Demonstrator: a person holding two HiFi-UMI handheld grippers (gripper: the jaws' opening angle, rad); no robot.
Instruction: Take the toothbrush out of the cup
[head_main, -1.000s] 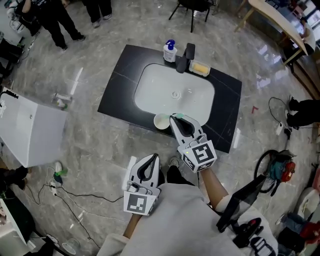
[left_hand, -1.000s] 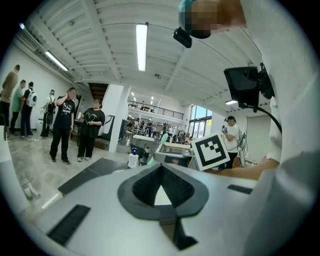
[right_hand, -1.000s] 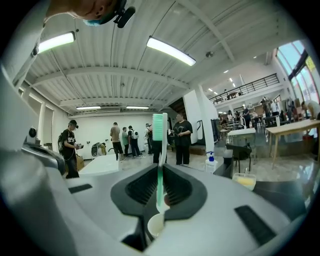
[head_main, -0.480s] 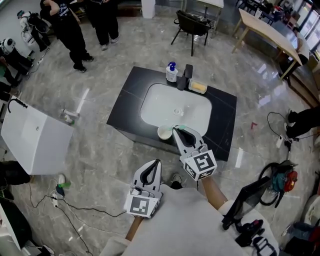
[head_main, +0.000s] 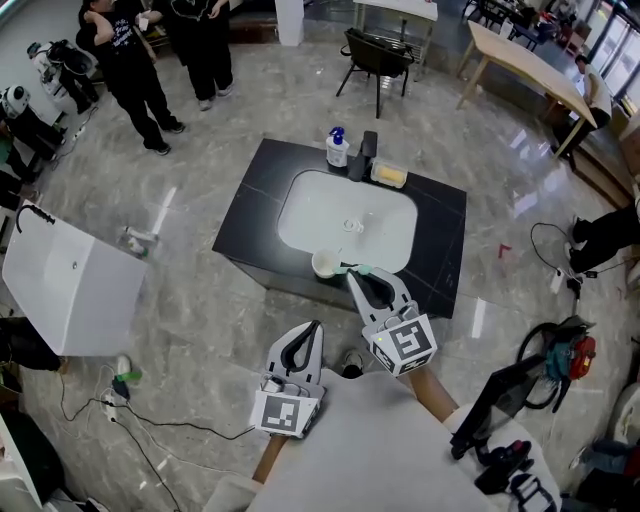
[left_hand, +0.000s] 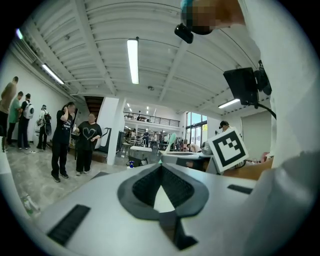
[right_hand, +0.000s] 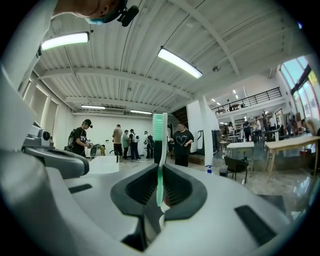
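At the left of the head view, your left hand-held gripper (head_main: 314, 326) is held in front of your body, short of the bench (head_main: 442, 235) and well apart from everything on it. Its own view shows the jaws together at the tips with nothing between them.

Further right, the white cup (head_main: 325, 263) stands on the front edge of the bench, touching the near rim of the sink basin (head_main: 330, 215).

Just right of the cup, your right hand-held gripper (head_main: 352, 272) is clamped on the green toothbrush (right_hand: 159, 150). In the right gripper view, the brush stands upright between the pads with its head above the jaws. In the head view, its green end shows at the jaw tips, beside the cup's rim rather than inside the cup.
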